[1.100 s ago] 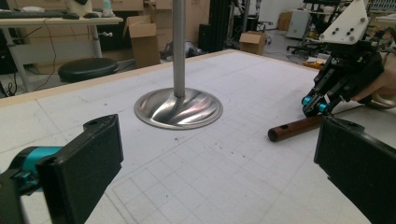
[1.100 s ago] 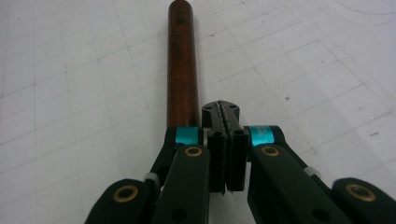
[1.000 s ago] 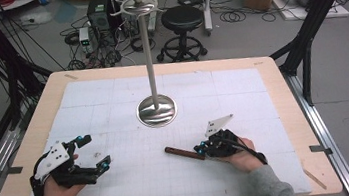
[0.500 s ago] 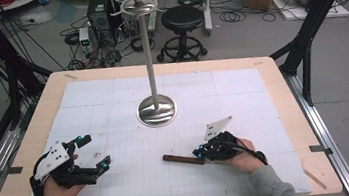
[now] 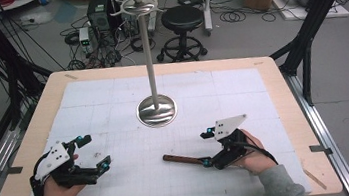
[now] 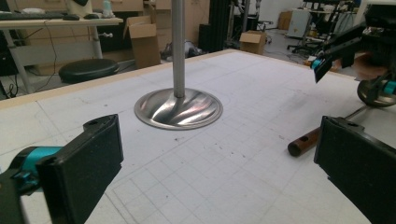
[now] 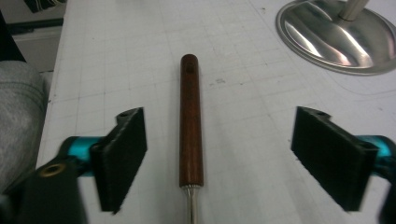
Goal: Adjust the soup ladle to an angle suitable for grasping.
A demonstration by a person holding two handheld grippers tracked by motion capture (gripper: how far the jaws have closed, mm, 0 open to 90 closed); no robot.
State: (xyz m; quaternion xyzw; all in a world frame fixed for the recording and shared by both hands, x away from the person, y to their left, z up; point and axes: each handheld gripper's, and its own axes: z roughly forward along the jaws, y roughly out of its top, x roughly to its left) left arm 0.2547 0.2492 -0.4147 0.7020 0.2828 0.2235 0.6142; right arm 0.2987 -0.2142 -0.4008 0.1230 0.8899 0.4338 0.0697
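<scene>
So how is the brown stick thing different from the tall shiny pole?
The brown-handled tool lies flat on the table, while the metal stand stands upright on its round base. The tool's handle is dark wood and dull, whereas the stand is bright, mirror-like metal all over. The tool looks short and the stand much taller, with hooks at its top. Both are slim and rod-shaped, and the tool has a thin metal shaft too.

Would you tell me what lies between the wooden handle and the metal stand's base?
Only bare white gridded mat separates the wooden handle from the stand's base, as the high view shows.
</scene>
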